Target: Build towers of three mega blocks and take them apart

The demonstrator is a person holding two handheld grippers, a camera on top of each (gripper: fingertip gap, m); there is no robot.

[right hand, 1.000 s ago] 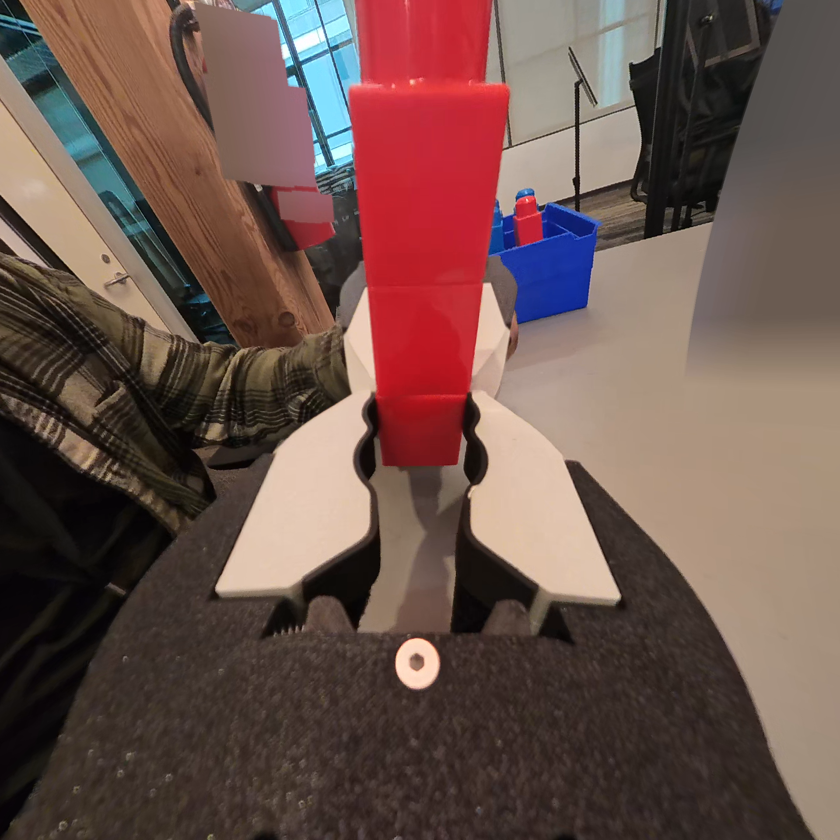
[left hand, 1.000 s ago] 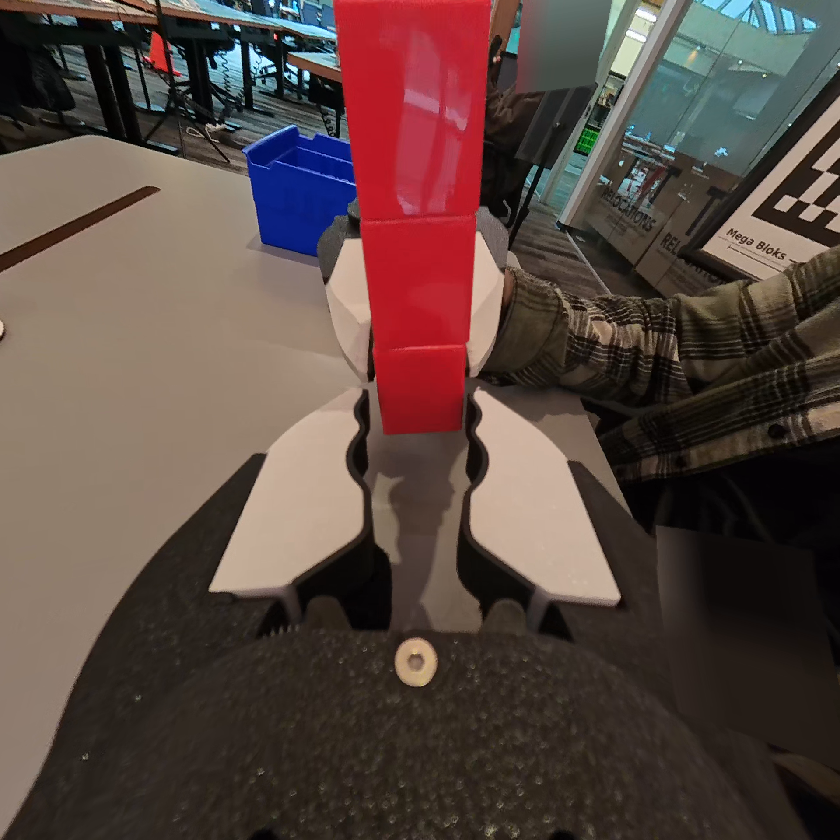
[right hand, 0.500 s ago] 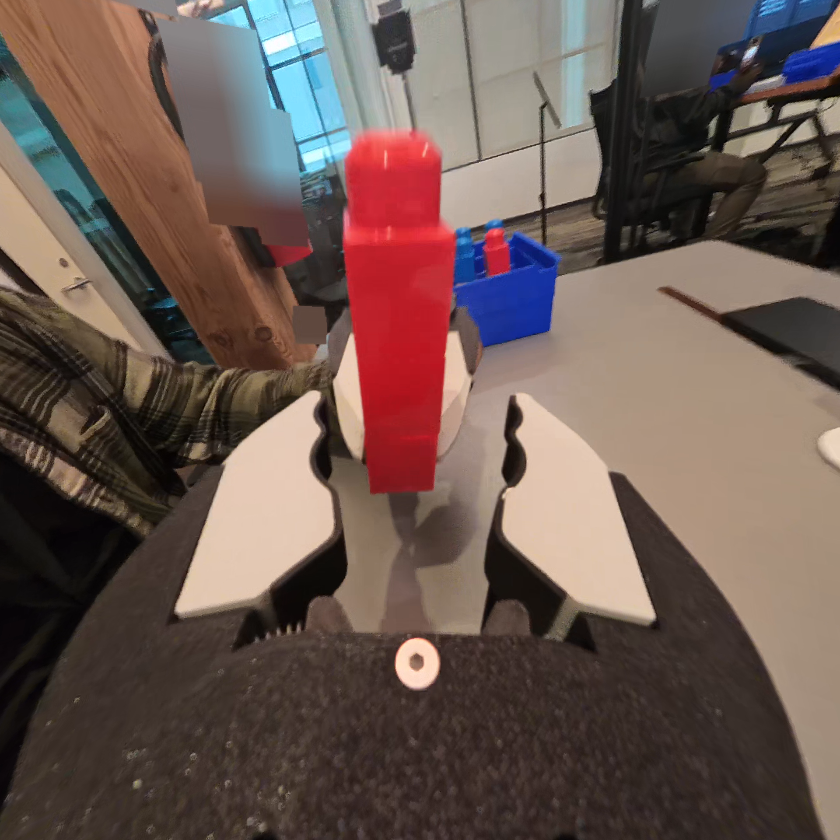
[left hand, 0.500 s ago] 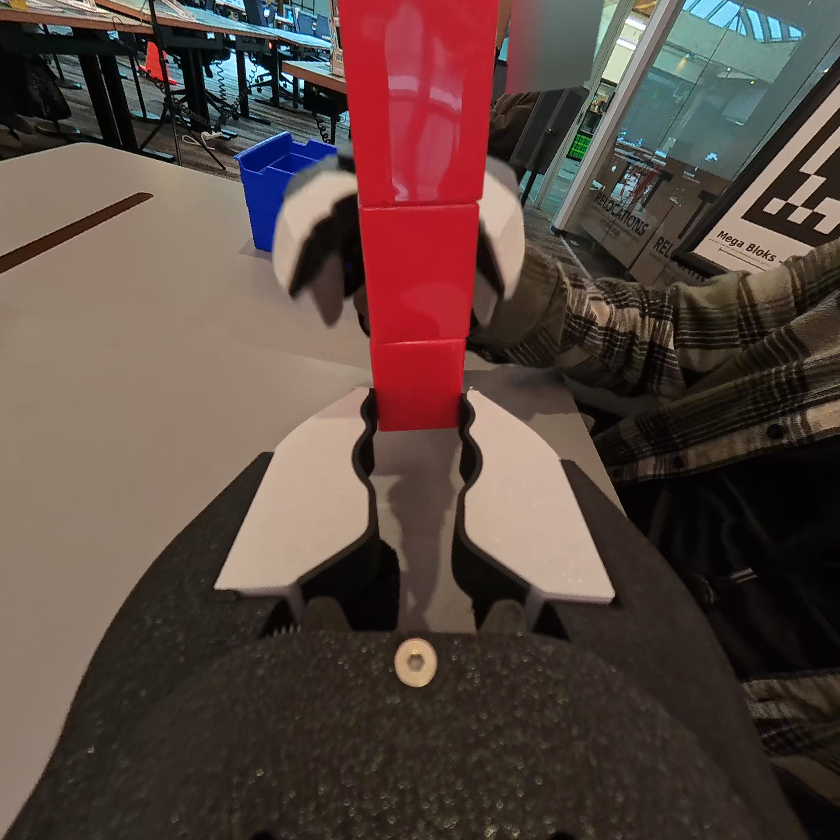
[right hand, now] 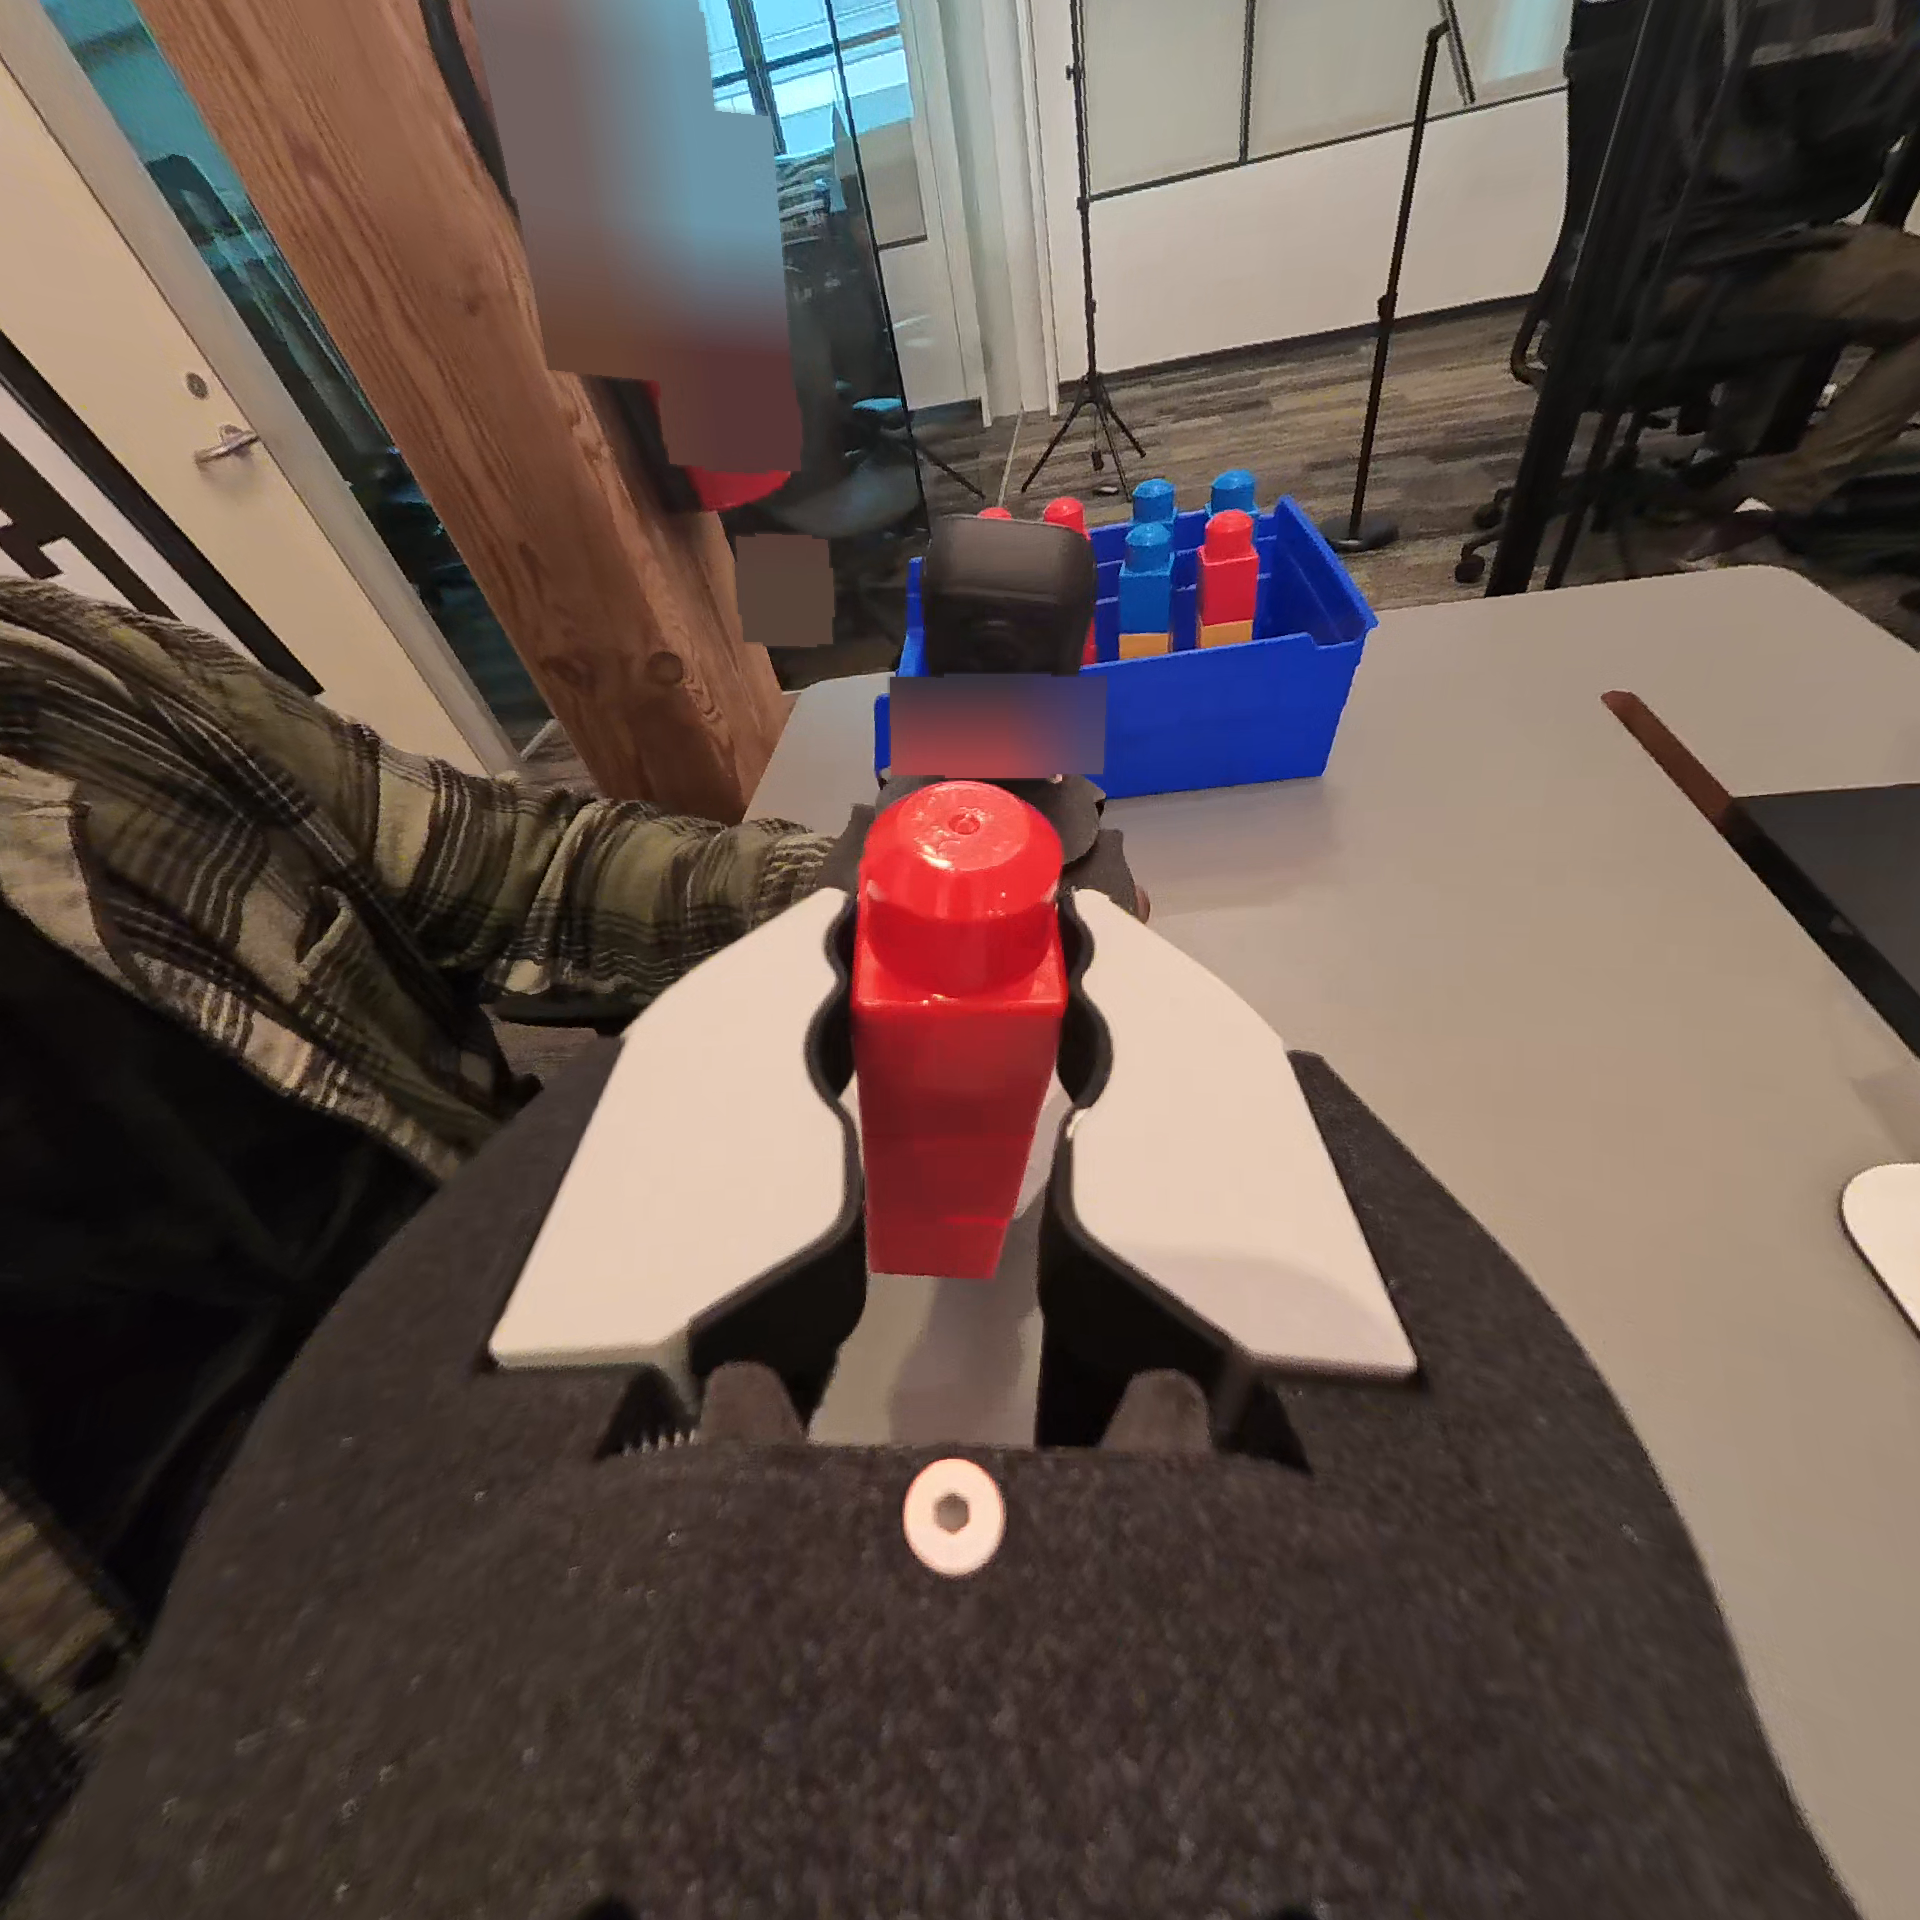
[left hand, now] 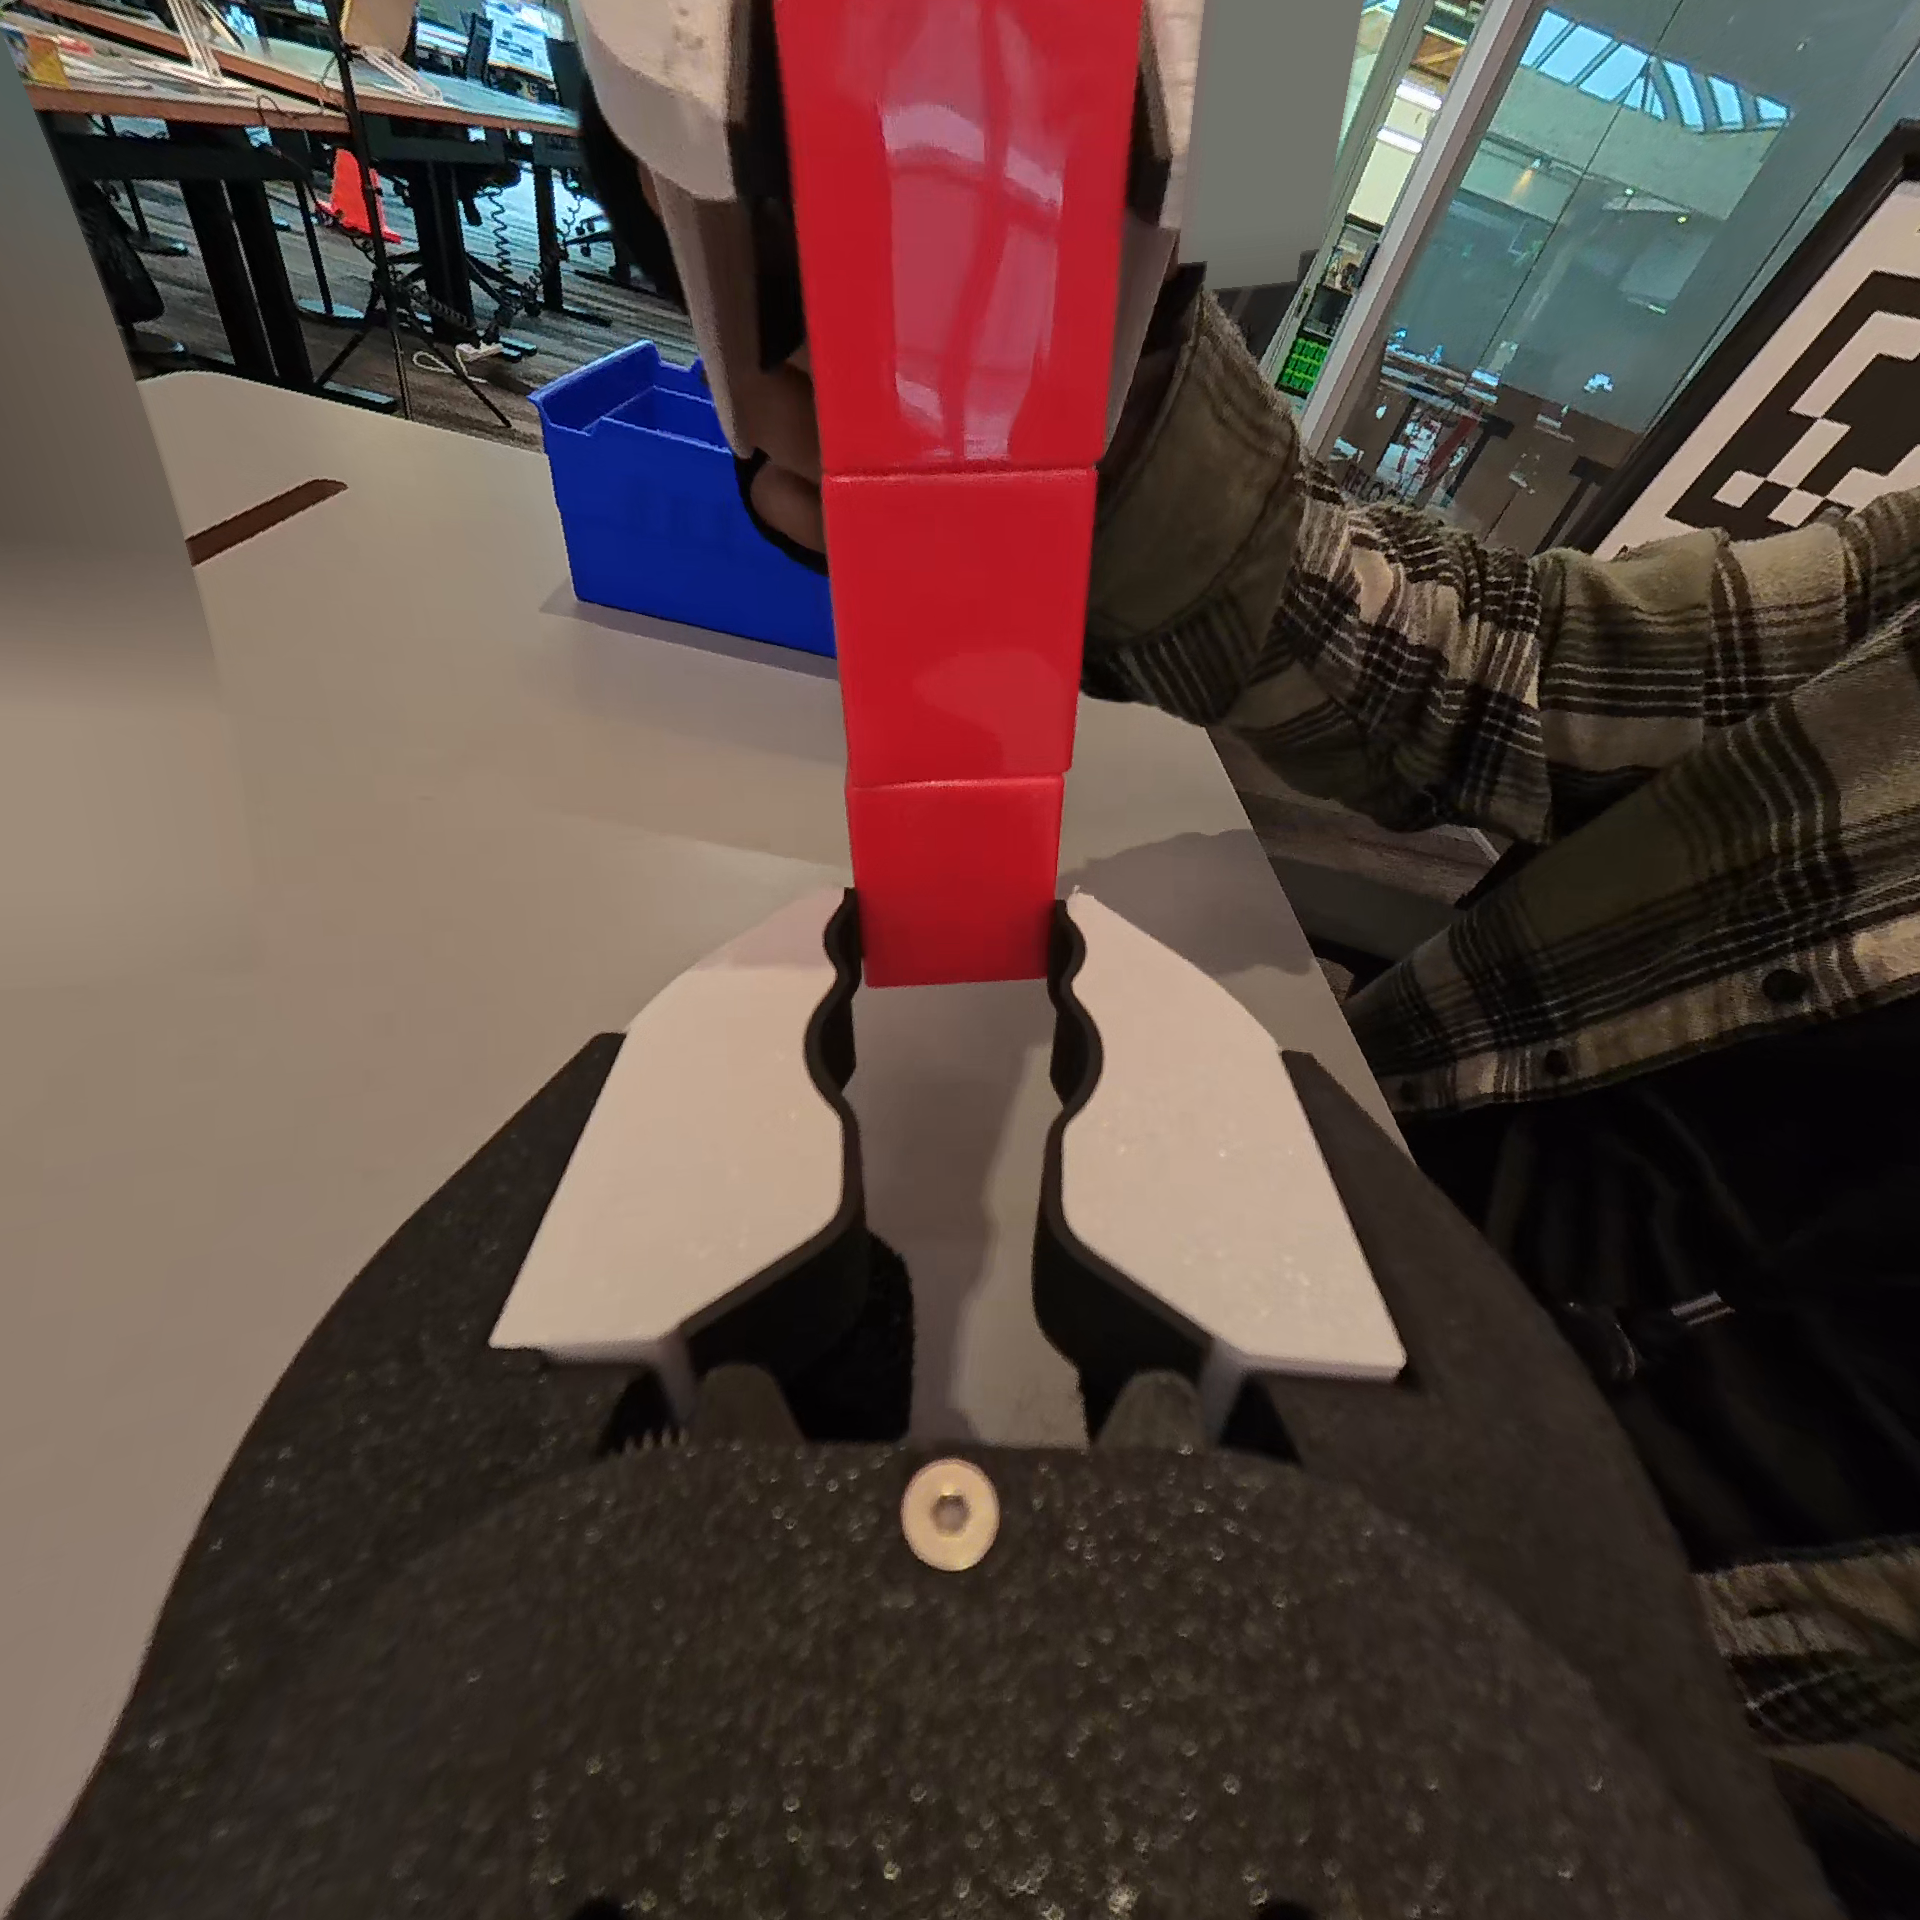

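Left tool (left hand: 956,925) clamps bottom block of red tower (left hand: 956,623); right tool (left hand: 665,114) grips top.

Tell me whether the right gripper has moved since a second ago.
Yes. The right gripper has risen from the tower's bottom block to its top one, and now sits shut around it. The blue bin behind shows from higher up.

In the left wrist view the red tower (left hand: 961,582) runs off the top edge, so its top block's stud is out of sight, and the right tongs (left hand: 956,125) gripping it are cropped there too. In the right wrist view the left tongs (right hand: 961,1164) sit mostly behind the tower. A camera body (right hand: 1006,608) hides part of the blue bin (right hand: 1247,686).
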